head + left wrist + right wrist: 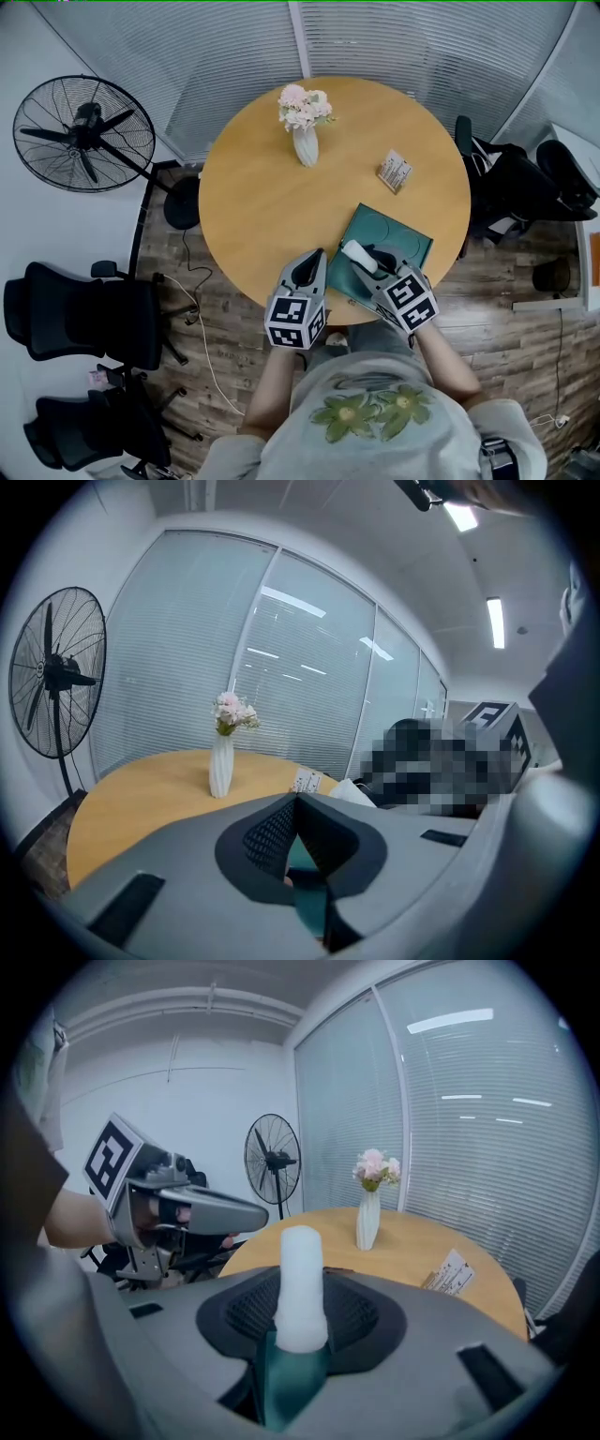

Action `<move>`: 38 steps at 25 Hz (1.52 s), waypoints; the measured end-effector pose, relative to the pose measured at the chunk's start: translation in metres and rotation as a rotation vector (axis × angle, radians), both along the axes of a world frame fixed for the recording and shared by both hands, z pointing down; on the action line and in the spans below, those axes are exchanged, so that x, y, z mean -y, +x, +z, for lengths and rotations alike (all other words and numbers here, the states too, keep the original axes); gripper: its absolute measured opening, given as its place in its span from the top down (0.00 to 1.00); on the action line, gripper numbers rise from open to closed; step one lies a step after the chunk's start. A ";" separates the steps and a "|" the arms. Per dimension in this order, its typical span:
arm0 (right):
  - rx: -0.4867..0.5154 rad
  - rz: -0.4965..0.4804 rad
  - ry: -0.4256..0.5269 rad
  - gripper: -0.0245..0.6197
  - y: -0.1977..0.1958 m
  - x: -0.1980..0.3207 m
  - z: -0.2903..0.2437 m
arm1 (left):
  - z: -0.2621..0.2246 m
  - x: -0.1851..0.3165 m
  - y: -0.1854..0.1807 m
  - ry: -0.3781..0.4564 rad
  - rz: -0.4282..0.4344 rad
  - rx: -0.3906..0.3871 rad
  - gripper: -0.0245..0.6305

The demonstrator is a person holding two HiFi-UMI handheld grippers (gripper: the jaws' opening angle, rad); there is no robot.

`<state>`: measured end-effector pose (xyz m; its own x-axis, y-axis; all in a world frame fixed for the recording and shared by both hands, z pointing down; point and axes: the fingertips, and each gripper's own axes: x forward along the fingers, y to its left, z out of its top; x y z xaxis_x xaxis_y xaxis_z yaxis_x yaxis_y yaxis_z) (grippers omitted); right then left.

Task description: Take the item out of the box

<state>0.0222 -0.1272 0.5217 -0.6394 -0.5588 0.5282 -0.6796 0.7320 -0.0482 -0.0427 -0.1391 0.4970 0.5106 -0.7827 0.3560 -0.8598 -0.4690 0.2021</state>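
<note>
Head view: my right gripper (375, 267) is clamped on the item (358, 255), a white cylinder held just above the teal box (398, 232). The box lies at the near edge of the round table (262, 206). My left gripper (312, 262) is at the box's left edge. Risk: the box is so near the rim that any drag on it could tip it into my lap. The vase (305, 141) and a small card packet (395, 171) are well apart, and the fan (84, 131) and chairs (84, 309) are off the table, so none of them is in the way. Left gripper view: the jaws meet at the tips with a thin teal strip between the pads. It looks like I'm pinching a box flap, but the view is poor, so that's probable only. If that pinch lets go, nothing holds the box down as the item comes away. Right gripper view: the jaws are fairly wide but pressed on the cylinder, which stands up tall out of them, gripped low. There is a teal piece below it, and I can't tell whether it is part of the item or of the box. If it's the box, pulling up drags the box along. The round, smooth body gripped low could also swivel or slide out. The left gripper is just beside, on the left, so a sideways swing would knock the two together. The path upward looks free.
</note>
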 end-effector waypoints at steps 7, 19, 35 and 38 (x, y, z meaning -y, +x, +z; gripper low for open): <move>0.058 0.033 0.063 0.73 0.004 0.004 -0.028 | -0.005 -0.002 0.002 0.008 0.010 -0.006 0.96; 0.168 0.075 0.170 0.74 0.013 -0.001 -0.068 | -0.015 -0.004 0.009 0.024 0.036 -0.025 0.96; 0.211 0.090 0.182 0.75 0.014 -0.010 -0.080 | -0.020 -0.011 0.015 0.035 0.064 -0.032 0.96; 0.211 0.095 0.182 0.75 0.016 -0.010 -0.080 | -0.021 -0.011 0.017 0.035 0.069 -0.033 0.96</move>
